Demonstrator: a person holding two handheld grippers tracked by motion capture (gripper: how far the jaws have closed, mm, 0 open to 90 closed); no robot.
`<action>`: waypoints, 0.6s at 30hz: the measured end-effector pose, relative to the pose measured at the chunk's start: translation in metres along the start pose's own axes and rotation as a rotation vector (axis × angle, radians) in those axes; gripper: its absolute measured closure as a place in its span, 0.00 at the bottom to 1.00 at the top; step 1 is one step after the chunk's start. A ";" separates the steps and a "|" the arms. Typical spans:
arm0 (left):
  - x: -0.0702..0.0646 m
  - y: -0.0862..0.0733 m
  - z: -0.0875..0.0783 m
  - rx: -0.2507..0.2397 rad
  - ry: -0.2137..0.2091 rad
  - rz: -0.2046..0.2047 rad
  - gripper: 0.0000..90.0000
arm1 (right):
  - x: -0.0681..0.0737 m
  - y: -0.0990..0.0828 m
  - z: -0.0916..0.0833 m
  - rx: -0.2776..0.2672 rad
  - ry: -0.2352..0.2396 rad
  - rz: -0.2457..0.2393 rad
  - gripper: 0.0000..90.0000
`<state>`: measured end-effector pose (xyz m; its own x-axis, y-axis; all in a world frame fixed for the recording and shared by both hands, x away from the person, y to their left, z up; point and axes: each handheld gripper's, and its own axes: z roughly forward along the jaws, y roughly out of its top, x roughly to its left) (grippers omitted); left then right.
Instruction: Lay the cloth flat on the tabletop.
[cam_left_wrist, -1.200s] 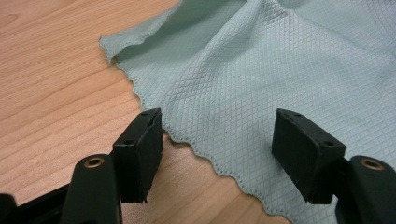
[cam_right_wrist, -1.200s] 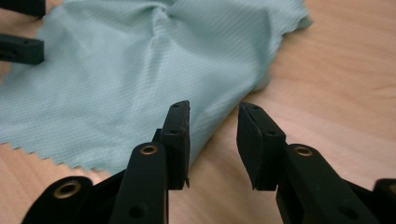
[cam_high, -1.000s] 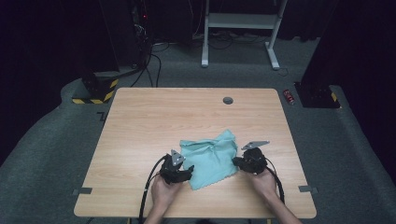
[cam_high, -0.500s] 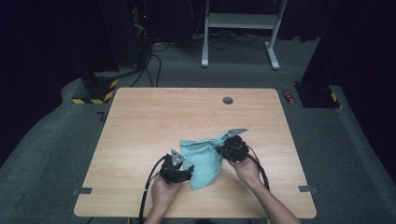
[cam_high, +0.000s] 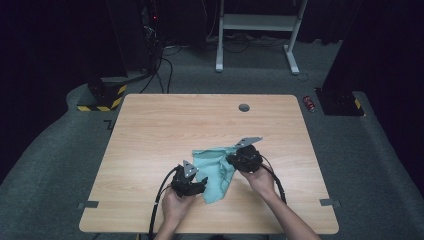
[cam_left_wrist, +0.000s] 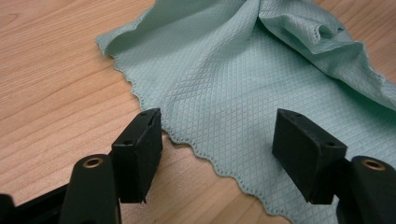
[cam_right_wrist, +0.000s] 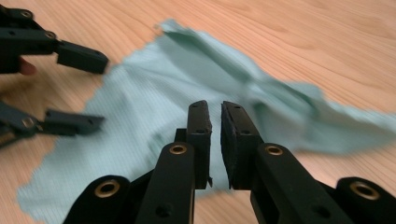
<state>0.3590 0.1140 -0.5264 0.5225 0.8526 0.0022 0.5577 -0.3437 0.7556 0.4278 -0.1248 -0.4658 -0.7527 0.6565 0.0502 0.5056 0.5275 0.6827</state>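
Observation:
A mint-green cloth with a scalloped edge lies crumpled on the wooden table near its front. My left gripper stands open at the cloth's left edge. In the left gripper view its jaws straddle the scalloped hem of the cloth, low over the wood. My right gripper is at the cloth's upper right, its jaws pressed nearly together on a fold of the cloth. The open left gripper also appears at the left of the right gripper view.
A round grommet hole sits near the table's far edge. On the carpet behind are a red can, a yellow-and-black striped base and white desk legs. Bare wood stretches left of and beyond the cloth.
My right gripper has swept left from the cloth's right edge, pulling that side over so the cloth is bunched and narrower. The left gripper has stayed in place.

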 end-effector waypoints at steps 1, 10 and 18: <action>0.000 0.000 0.000 0.000 0.000 0.000 0.37 | 0.000 0.000 0.000 0.000 0.000 0.000 0.91; 0.000 0.000 0.000 0.000 0.000 0.000 0.37 | -0.015 -0.030 0.014 0.040 -0.019 0.087 0.84; 0.000 0.000 0.000 -0.001 0.001 0.000 0.37 | -0.015 -0.031 0.030 0.052 -0.040 0.102 0.89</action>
<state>0.3590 0.1139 -0.5265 0.5223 0.8527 0.0028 0.5571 -0.3437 0.7560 0.4362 -0.1349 -0.5097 -0.6795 0.7284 0.0877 0.6006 0.4836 0.6367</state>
